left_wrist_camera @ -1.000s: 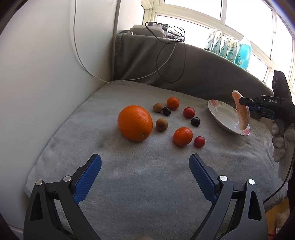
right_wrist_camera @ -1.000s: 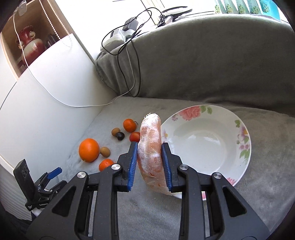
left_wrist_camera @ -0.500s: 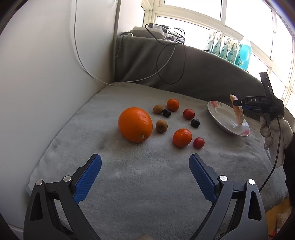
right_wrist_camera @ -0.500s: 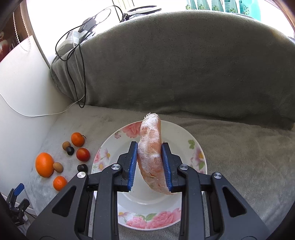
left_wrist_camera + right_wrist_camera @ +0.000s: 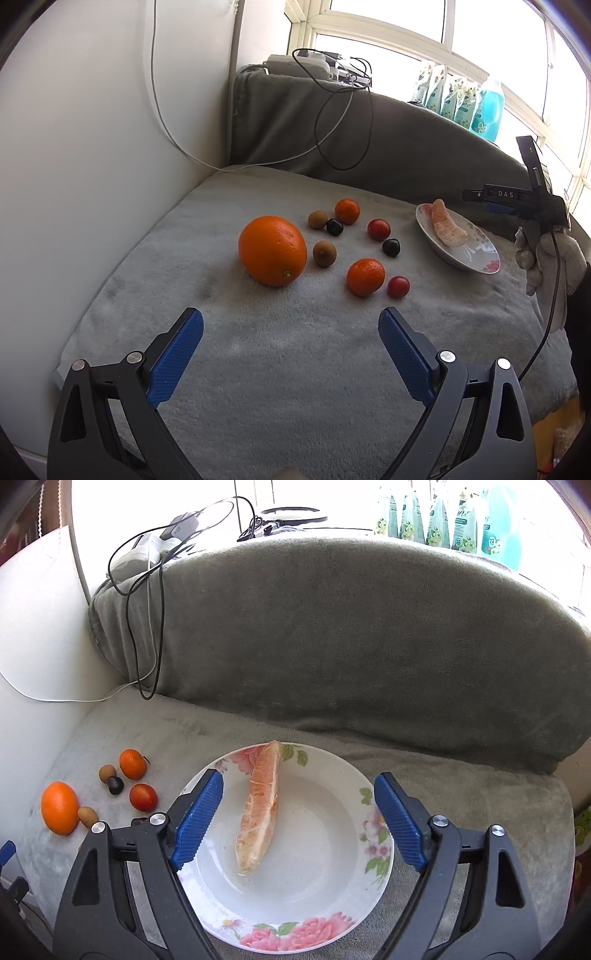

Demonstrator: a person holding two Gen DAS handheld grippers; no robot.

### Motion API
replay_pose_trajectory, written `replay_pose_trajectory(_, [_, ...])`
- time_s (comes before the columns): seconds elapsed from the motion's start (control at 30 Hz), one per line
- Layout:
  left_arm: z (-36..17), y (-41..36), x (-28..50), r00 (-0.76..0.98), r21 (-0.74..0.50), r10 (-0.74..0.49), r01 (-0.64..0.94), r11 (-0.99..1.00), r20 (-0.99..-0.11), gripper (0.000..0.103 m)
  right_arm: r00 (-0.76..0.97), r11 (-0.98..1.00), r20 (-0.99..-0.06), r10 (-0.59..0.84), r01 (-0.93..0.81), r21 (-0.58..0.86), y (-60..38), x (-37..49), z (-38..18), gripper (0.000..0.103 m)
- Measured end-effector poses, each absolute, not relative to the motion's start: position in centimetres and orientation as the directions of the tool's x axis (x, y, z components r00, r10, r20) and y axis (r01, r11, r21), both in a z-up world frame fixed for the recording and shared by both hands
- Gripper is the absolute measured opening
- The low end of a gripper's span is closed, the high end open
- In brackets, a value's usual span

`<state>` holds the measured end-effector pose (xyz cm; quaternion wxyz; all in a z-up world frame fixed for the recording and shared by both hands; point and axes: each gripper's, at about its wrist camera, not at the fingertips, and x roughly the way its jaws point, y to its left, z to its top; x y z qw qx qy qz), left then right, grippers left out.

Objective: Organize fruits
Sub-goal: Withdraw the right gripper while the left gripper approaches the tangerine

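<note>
A plush grey blanket (image 5: 295,369) covers the flat surface and the rounded backrest behind it. On it sits a shallow white ceramic plate (image 5: 332,886) with pink roses printed round its glossy rim. A peeled citrus segment (image 5: 258,812), pale orange, crescent-shaped and wrapped in thin whitish membrane, lies lengthwise in the plate's bowl, its far tip up on the rim.

The right gripper (image 5: 297,816) hangs tilted down over the plate; its jaws have just been opening and now stand wide, the ribbed blue pads clear of the segment on both sides. A gloved hand (image 5: 543,254) holds its handle.

The left gripper (image 5: 290,354) points down at the bare blanket, jaws wide, nothing between them.

Well left of the plate lie 1 large dimpled orange (image 5: 272,250), 2 small tangerines (image 5: 365,277), 2 brown longans (image 5: 324,253), 2 red cherry tomatoes (image 5: 379,229) and 2 dark glossy fruits (image 5: 391,247).
</note>
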<state>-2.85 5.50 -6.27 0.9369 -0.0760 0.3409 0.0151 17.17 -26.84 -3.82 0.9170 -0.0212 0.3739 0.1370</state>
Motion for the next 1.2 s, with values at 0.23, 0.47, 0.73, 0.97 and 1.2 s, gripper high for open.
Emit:
replay_pose_trajectory(0.23, [-6.2,5.4,-3.1,0.769,-0.133,-0.026,-0.077,0.988,-0.639,0.096,0.679,0.958,-0.690,0.249,-0.278,0.071,-26.6,15.3,-3.5,0.086])
replay_pose_trajectory(0.47, [-5.7,5.2,-4.0,0.781,-0.124,-0.020,-0.073,0.990,-0.625,0.096,0.680,0.952,-0.680,0.275,-0.289,0.097,-26.9,12.2,-3.1,0.086])
replay_pose_trajectory(0.73, [-5.0,4.7,-5.1,0.797,-0.097,-0.030,-0.036,0.995,-0.603,0.096,0.684,0.945,-0.664,0.302,-0.306,0.115,-27.6,7.7,-2.6,0.086])
replay_pose_trajectory(0.97, [-5.1,4.3,-5.0,0.783,-0.113,-0.067,-0.004,0.994,-0.618,0.082,0.670,0.928,-0.653,0.352,-0.342,0.148,-27.3,4.5,-2.5,0.086])
replay_pose_trajectory(1.2, [-6.2,4.3,-4.0,0.750,-0.197,-0.163,0.044,0.979,-0.641,0.076,0.640,0.899,-0.648,0.413,-0.403,0.174,-25.3,2.4,-2.8,0.086])
